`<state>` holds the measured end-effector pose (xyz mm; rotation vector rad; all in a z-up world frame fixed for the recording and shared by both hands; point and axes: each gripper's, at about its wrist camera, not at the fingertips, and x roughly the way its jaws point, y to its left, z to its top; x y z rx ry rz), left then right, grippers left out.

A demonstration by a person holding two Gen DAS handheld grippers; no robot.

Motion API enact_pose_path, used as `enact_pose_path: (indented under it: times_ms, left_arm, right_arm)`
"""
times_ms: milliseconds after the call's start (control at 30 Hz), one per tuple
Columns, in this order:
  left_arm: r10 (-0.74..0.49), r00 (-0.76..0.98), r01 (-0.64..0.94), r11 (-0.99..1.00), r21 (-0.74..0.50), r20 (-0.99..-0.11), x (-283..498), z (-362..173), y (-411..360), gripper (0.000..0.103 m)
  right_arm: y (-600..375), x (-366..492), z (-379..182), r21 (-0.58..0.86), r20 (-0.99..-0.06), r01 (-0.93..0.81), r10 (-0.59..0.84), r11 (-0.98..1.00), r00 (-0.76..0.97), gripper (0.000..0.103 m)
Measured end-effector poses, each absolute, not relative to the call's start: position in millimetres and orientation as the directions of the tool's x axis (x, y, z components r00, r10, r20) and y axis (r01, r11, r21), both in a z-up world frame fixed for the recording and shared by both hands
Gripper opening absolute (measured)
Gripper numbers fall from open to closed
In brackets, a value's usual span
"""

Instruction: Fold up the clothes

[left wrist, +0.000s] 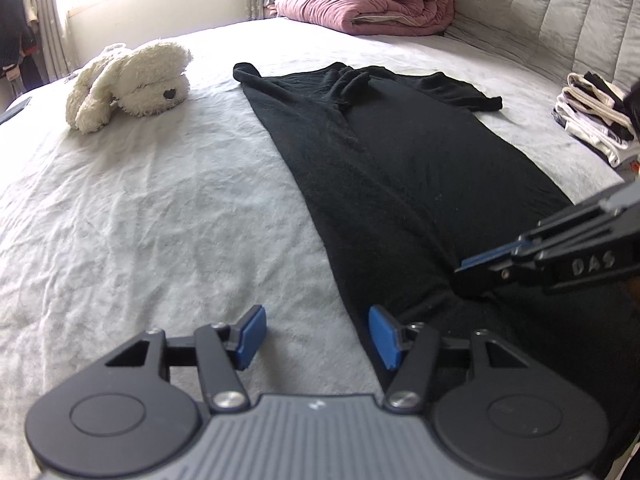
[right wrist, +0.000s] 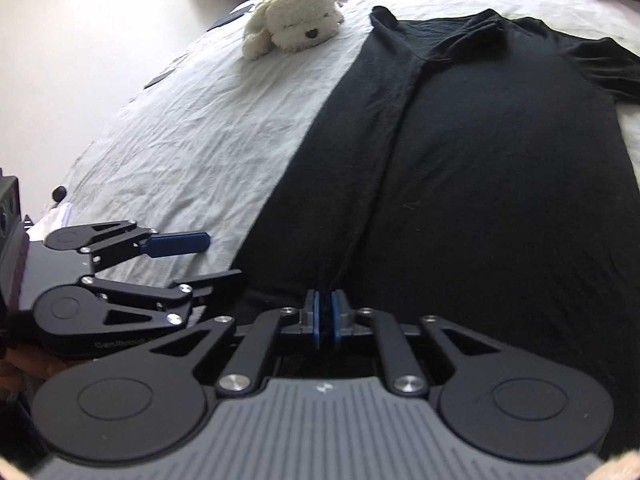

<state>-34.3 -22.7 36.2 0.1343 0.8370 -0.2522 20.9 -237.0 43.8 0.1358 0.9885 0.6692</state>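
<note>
A black T-shirt (left wrist: 400, 168) lies lengthwise on the white bedsheet (left wrist: 160, 208), collar at the far end, its left side folded inward along a crease. My left gripper (left wrist: 319, 336) stands open at the shirt's near left edge, one blue pad over the sheet, the other on the fabric. In the right wrist view the left gripper (right wrist: 208, 260) sits open at the left. My right gripper (right wrist: 325, 320) is shut on the T-shirt's (right wrist: 480, 160) near hem. From the left wrist view, the right gripper (left wrist: 466, 270) pinches a raised lump of black fabric.
A white plush dog (left wrist: 132, 84) lies on the sheet left of the collar. A folded pink quilt (left wrist: 368, 0) sits at the far end. A stack of folded clothes (left wrist: 596, 120) rests at the right, beside grey quilted padding (left wrist: 560, 8).
</note>
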Motion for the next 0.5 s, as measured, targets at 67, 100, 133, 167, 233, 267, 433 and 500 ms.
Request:
enact_pose_path:
  times_ms: [67, 100, 133, 167, 233, 267, 433, 500]
  left_arm:
    - [-0.168, 0.643, 0.281, 0.959, 0.026, -0.748, -36.8, 36.3, -22.2, 0.060]
    - [-0.169, 0.643, 0.285, 0.958, 0.028, -0.747, -37.9, 36.3, -21.7, 0.060]
    - [-0.170, 0.643, 0.288, 0.957, 0.031, -0.747, -39.1, 36.2, -21.2, 0.060]
    - [-0.171, 0.643, 0.292, 0.956, 0.033, -0.747, -40.3, 36.2, -20.8, 0.060]
    - [-0.179, 0.647, 0.301, 0.953, 0.034, -0.741, -43.7, 37.3, -20.3, 0.060]
    - [-0.184, 0.650, 0.307, 0.951, 0.033, -0.737, -45.7, 38.1, -20.2, 0.060]
    - [-0.211, 0.663, 0.332, 0.943, 0.030, -0.719, -55.6, 42.3, -19.6, 0.060]
    - [-0.221, 0.668, 0.342, 0.939, 0.029, -0.711, -59.6, 43.9, -19.4, 0.060]
  right_arm:
    - [-236.9, 19.0, 46.2, 0.395, -0.730, -0.468, 0.579, 0.791, 0.363, 0.017]
    - [-236.8, 17.8, 47.1, 0.390, -0.734, -0.471, 0.576, 0.791, 0.360, 0.017]
    - [-236.3, 15.8, 47.1, 0.383, -0.740, -0.474, 0.571, 0.793, 0.357, 0.017]
    - [-235.3, 12.9, 46.4, 0.374, -0.747, -0.477, 0.563, 0.795, 0.354, 0.017]
    - [-230.9, 3.9, 47.6, 0.331, -0.755, -0.500, 0.542, 0.800, 0.369, 0.017]
    - [-227.8, -2.2, 50.4, 0.285, -0.754, -0.519, 0.523, 0.806, 0.398, 0.017]
    - [-220.0, -31.7, 70.9, 0.167, -0.673, -0.609, 0.541, 0.775, 0.504, 0.017]
    - [-216.3, -38.7, 70.9, 0.180, -0.666, -0.640, 0.572, 0.747, 0.480, 0.017]
